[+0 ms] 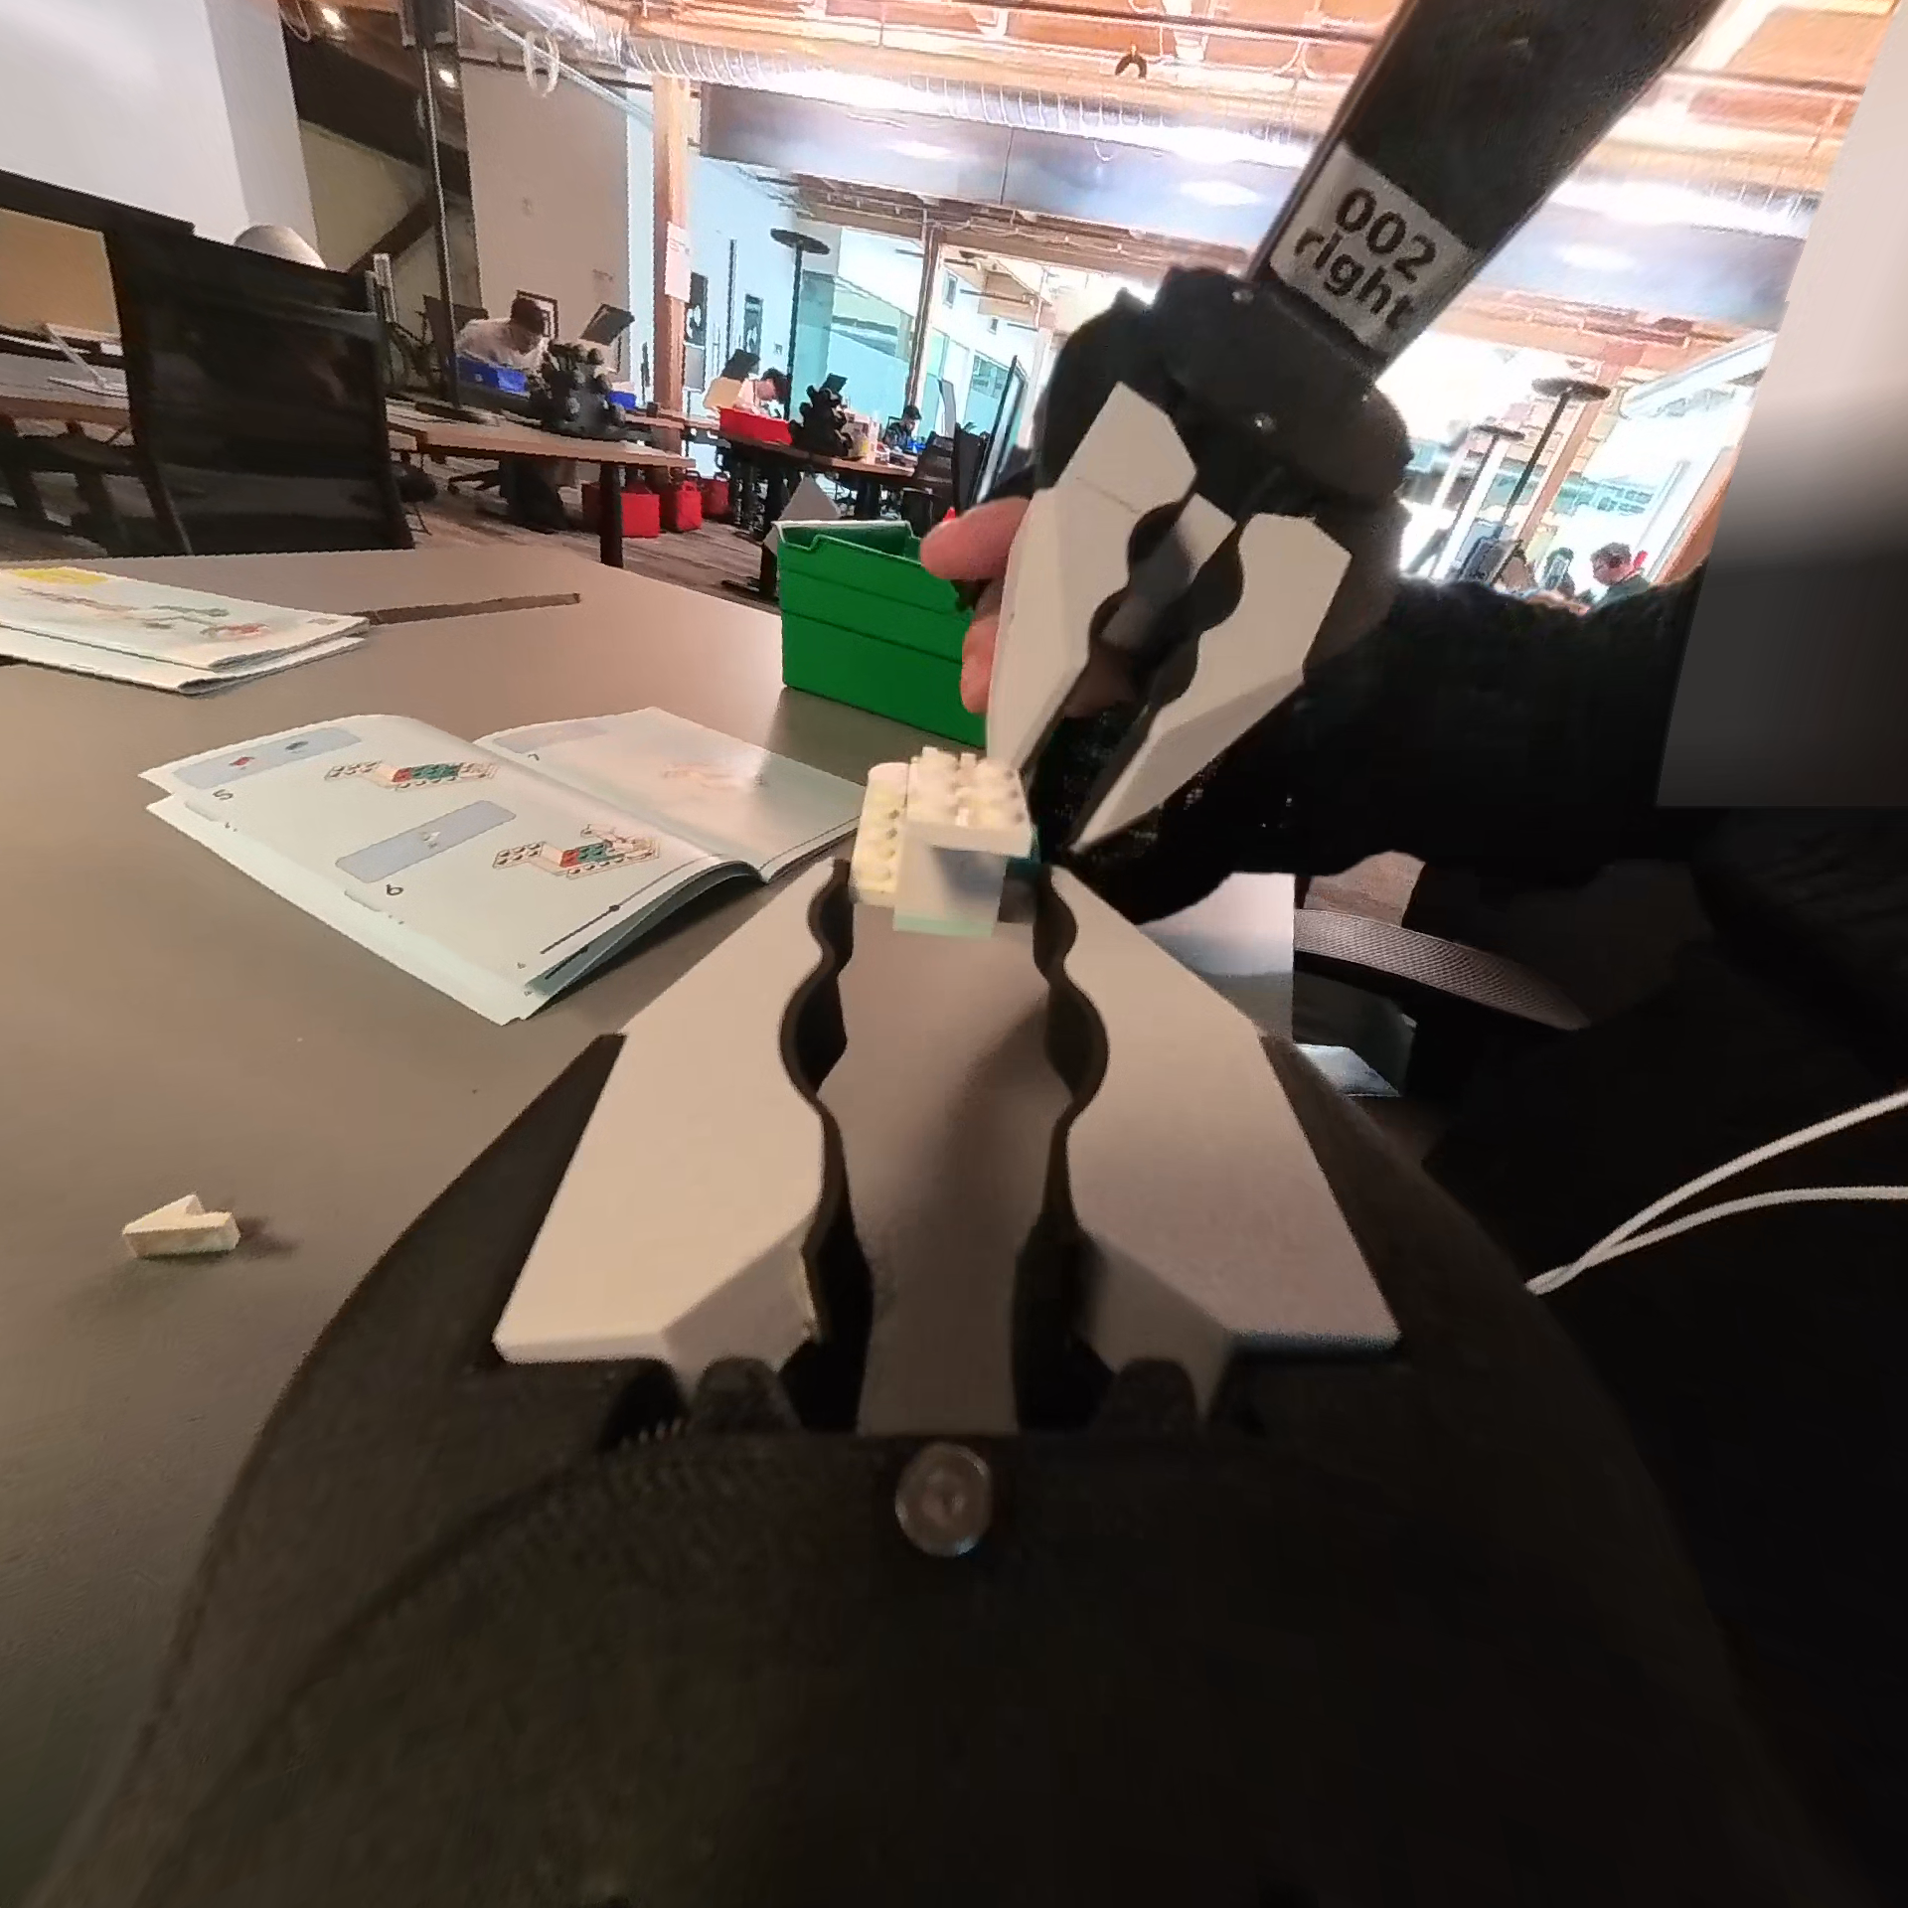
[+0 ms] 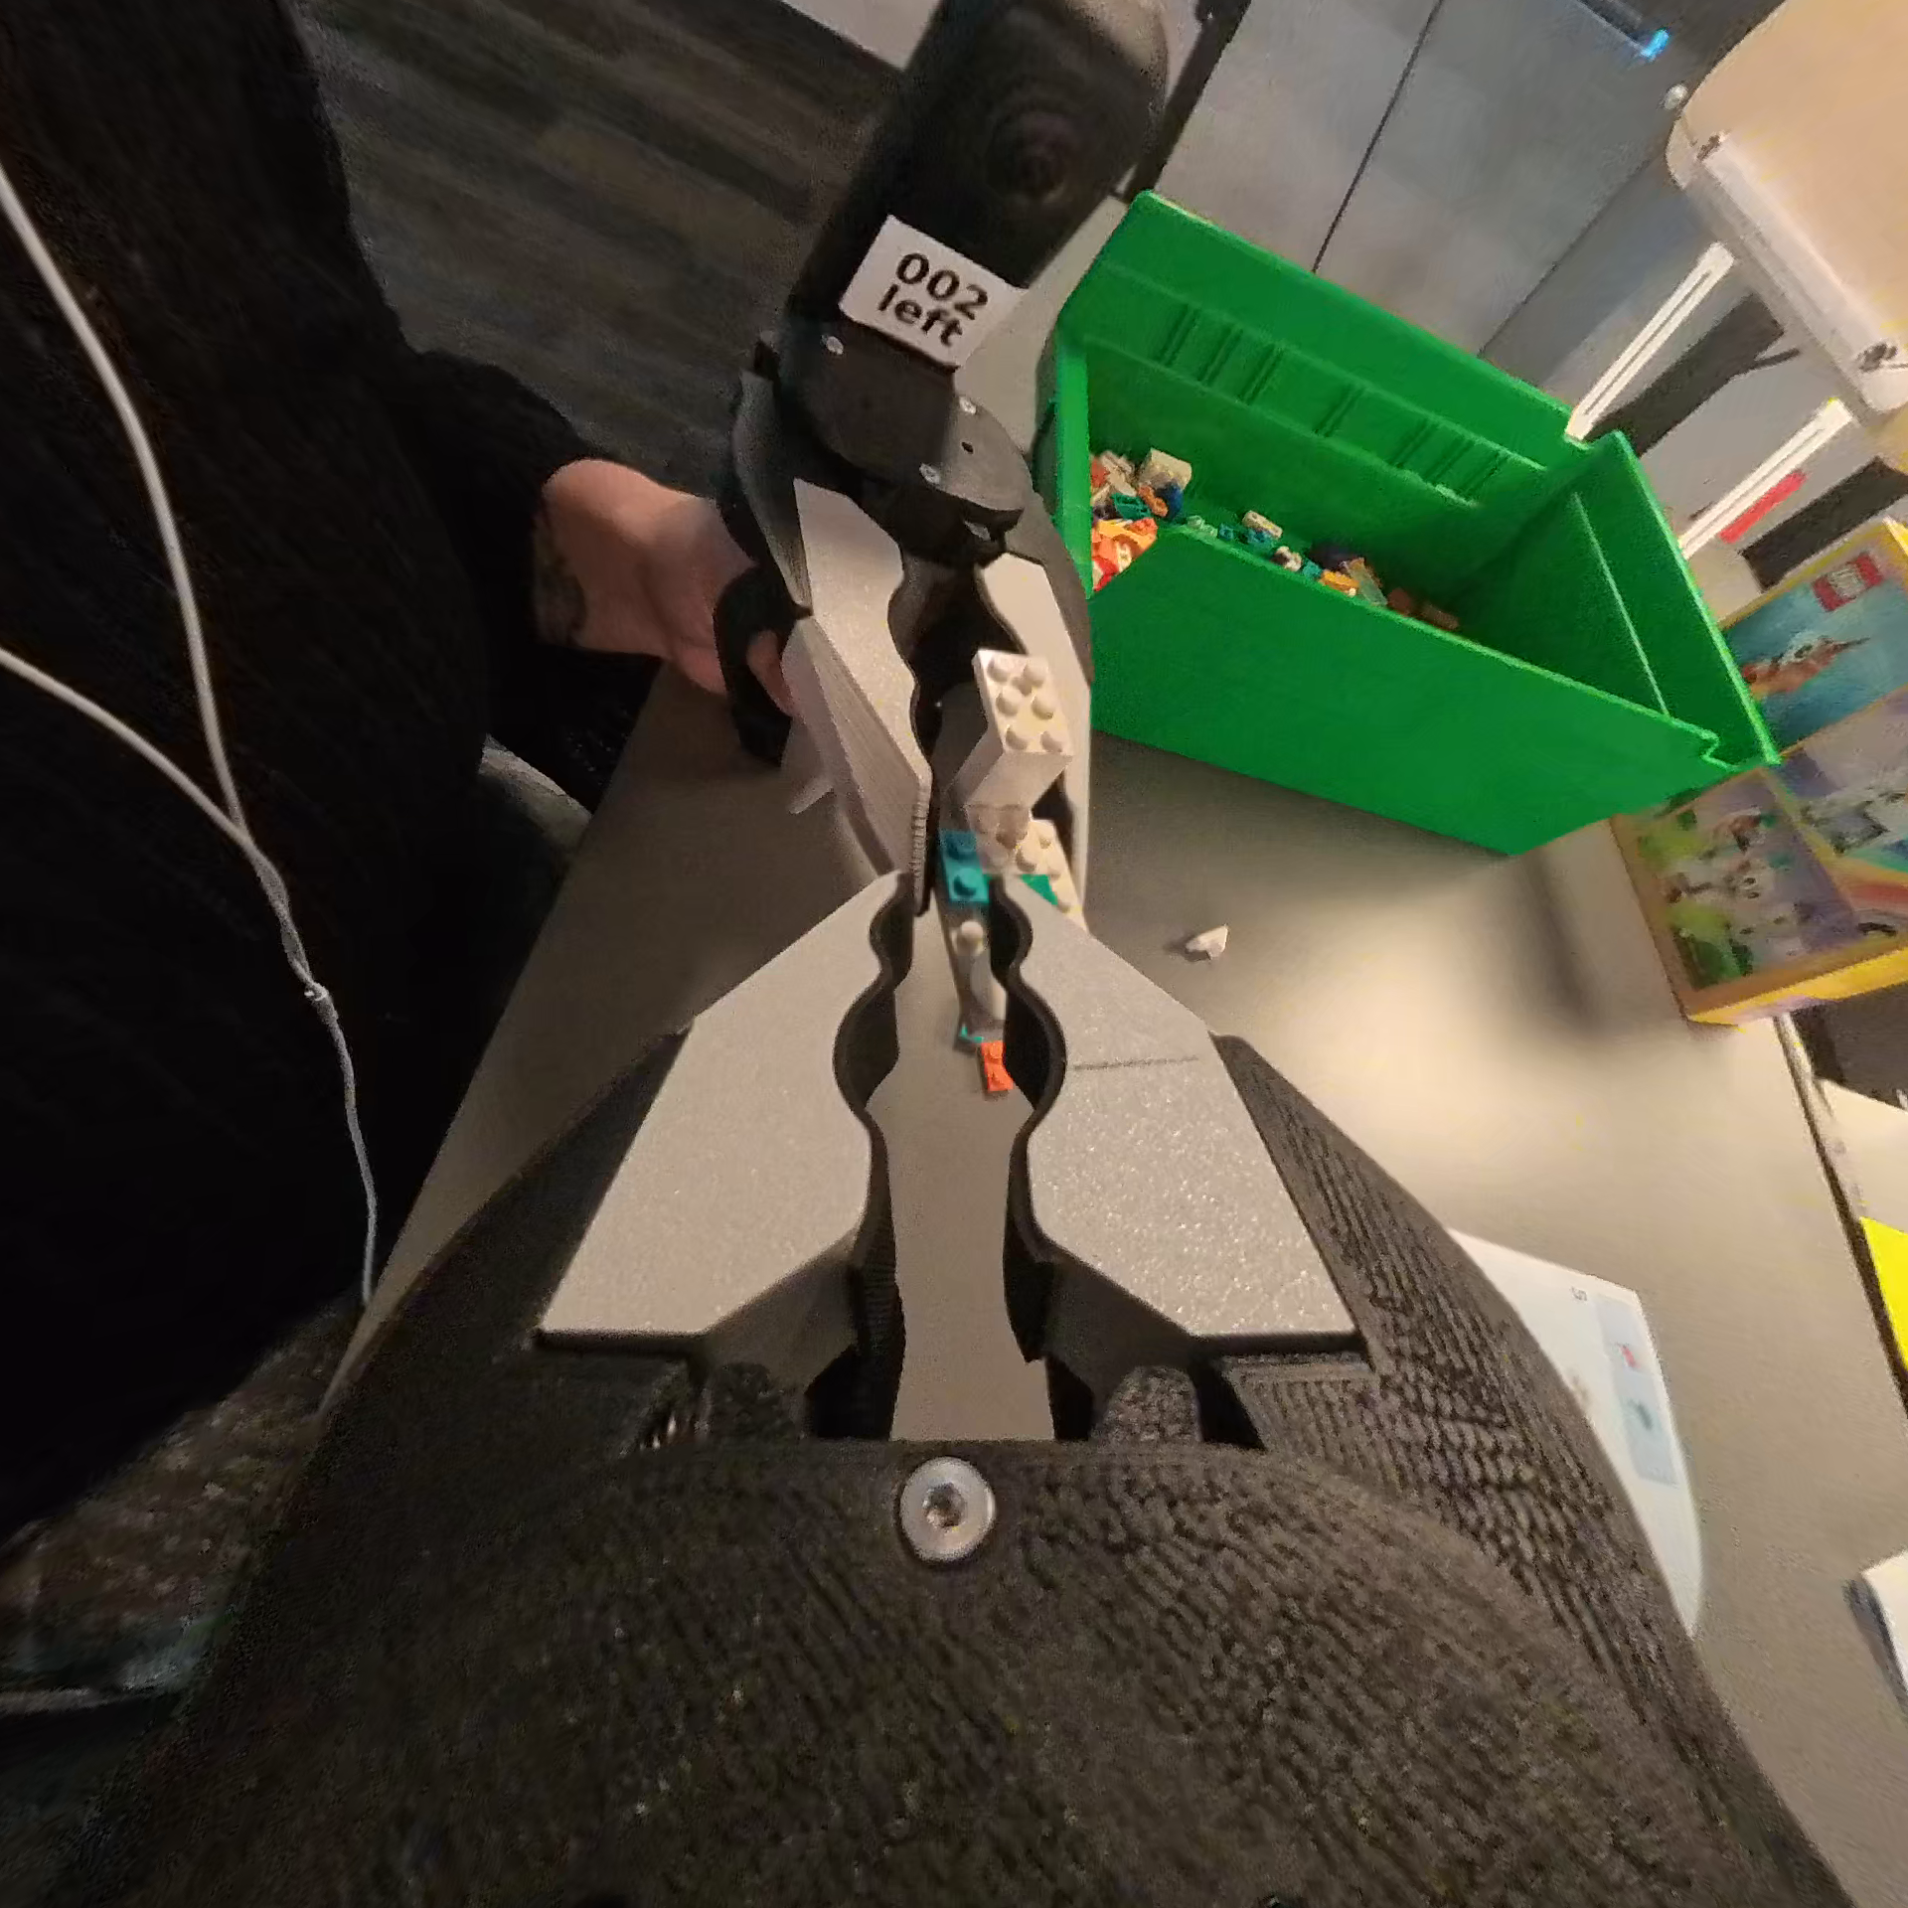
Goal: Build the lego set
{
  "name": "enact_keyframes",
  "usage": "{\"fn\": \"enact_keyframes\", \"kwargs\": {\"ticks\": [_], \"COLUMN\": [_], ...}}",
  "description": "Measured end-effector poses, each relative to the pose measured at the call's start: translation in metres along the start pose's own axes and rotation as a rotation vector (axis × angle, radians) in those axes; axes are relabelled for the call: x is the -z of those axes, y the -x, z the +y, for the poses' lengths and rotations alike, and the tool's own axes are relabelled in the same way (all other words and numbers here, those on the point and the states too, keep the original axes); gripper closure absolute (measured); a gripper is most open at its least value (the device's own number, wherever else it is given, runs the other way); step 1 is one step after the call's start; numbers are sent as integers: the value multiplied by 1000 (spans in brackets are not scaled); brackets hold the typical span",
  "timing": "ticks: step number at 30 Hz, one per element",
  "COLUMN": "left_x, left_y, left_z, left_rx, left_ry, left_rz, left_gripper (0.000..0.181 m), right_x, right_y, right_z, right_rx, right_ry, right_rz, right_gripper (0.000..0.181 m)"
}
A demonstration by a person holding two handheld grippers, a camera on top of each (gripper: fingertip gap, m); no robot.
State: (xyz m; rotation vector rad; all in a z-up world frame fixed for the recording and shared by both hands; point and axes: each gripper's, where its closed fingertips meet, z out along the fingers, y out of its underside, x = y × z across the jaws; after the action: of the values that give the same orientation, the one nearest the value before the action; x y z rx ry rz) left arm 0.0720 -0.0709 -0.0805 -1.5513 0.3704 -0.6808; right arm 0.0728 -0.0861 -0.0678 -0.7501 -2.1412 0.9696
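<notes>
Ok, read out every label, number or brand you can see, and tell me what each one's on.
I can't quote wording, only say where it sits.
White sticker on the right gripper: printed, legible.
White sticker on the left gripper: printed, legible.
Open booklet: step numbers.
Folded booklet: too blurred.
Colourful box: red logo, blurred.
Lego build between both grippers: none.

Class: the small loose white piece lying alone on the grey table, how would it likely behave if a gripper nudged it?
The white wedge piece looks tiny, so probably light. It lies flat on the smooth table, so it would likely slide, not roll. Its angled faces may slip from pinching fingers.
</notes>
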Motion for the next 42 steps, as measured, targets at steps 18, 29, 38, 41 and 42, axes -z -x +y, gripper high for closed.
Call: {"fn": "enact_keyframes", "kwargs": {"ticks": [18, 29, 38, 41, 42], "left_x": [-1, 0, 1, 1, 1], "left_y": [-4, -5, -7, -7, -7], "left_z": [1, 0, 0, 0, 0], "left_rx": [-23, -33, -41, -41, -42], "left_ry": [8, 0, -3, -4, -3], "left_rz": [16, 20, 23, 24, 25], "left_gripper": [148, 148, 148, 148, 148], "right_x": [-5, -1, -4, -4, -4], "right_y": [5, -5, -2, -1, -1], "right_z": [2, -3, 0, 0, 0], "right_rx": [-4, 39, 50, 51, 51], "right_ry": [120, 124, 136, 138, 138], "right_rz": [-136, -110, -136, -142, -145], "right_gripper": [175, 178, 176, 172, 172]}}
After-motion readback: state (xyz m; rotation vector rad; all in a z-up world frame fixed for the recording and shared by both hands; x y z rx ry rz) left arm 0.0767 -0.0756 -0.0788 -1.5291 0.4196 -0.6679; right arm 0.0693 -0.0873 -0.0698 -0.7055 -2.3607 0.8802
